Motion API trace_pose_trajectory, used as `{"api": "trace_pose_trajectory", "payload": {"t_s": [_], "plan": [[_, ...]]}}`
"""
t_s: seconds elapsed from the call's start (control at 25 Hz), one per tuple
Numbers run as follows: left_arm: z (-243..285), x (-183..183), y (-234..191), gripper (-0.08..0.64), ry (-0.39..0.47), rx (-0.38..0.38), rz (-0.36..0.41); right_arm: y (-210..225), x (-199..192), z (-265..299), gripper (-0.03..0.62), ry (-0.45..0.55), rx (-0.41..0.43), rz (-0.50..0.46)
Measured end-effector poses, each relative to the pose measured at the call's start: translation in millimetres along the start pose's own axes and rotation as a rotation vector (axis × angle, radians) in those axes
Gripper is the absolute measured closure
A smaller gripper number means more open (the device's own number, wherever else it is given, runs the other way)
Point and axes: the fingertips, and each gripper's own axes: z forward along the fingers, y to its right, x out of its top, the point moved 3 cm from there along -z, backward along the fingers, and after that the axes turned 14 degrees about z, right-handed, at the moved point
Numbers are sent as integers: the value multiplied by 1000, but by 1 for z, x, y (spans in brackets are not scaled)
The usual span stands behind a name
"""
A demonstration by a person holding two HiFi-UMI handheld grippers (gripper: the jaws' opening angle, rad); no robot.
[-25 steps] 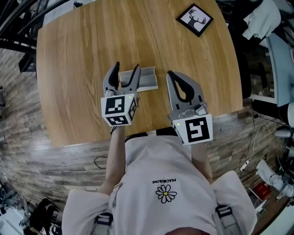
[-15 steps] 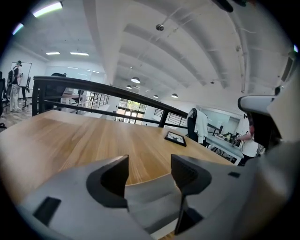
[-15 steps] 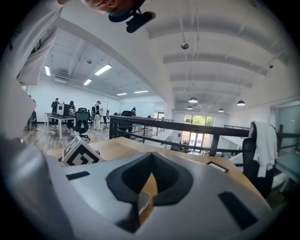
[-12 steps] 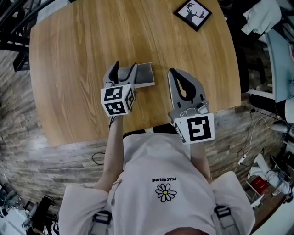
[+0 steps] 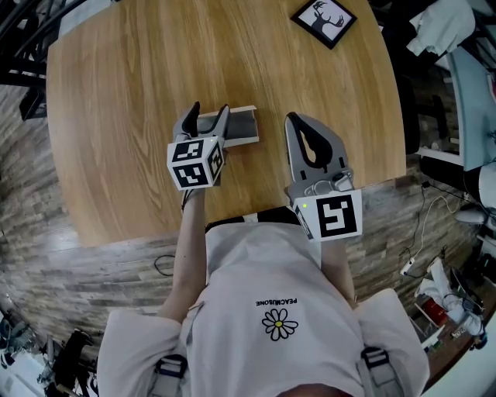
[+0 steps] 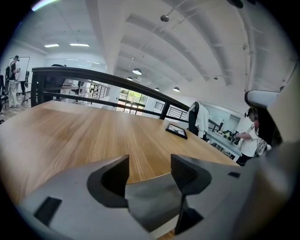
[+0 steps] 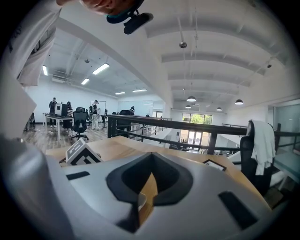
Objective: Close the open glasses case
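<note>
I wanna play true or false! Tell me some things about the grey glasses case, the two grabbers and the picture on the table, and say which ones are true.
1. The glasses case is open. True.
2. The right hand-held gripper has its jaws wide apart. False: they are together, with nothing between them.
3. The left hand-held gripper has its jaws apart, at the case's left end. True.
4. The framed deer picture touches the case. False: it lies near the table's far edge, well apart from the case.
5. The table is wooden. True.
</note>
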Motion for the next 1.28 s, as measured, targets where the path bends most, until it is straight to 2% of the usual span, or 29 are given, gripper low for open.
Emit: {"api": "trace_pose_trajectory", "payload": {"t_s": [0.28, 0.56, 0.76, 0.92, 1.28], "plan": [[-7, -5, 17, 284, -43, -45, 17, -6, -1, 0, 584, 4, 29, -10], [-13, -11, 24, 288, -56, -42, 31, -15, -2, -4, 584, 2, 56, 23], [-21, -16, 29, 288, -70, -47, 21, -18, -2, -11, 584, 3, 66, 18], [-27, -24, 36, 288, -89, -47, 34, -15, -3, -15, 584, 9, 68, -25], [-35, -38, 45, 288, -127, -39, 46, -23, 0, -18, 584, 22, 97, 0]]}}
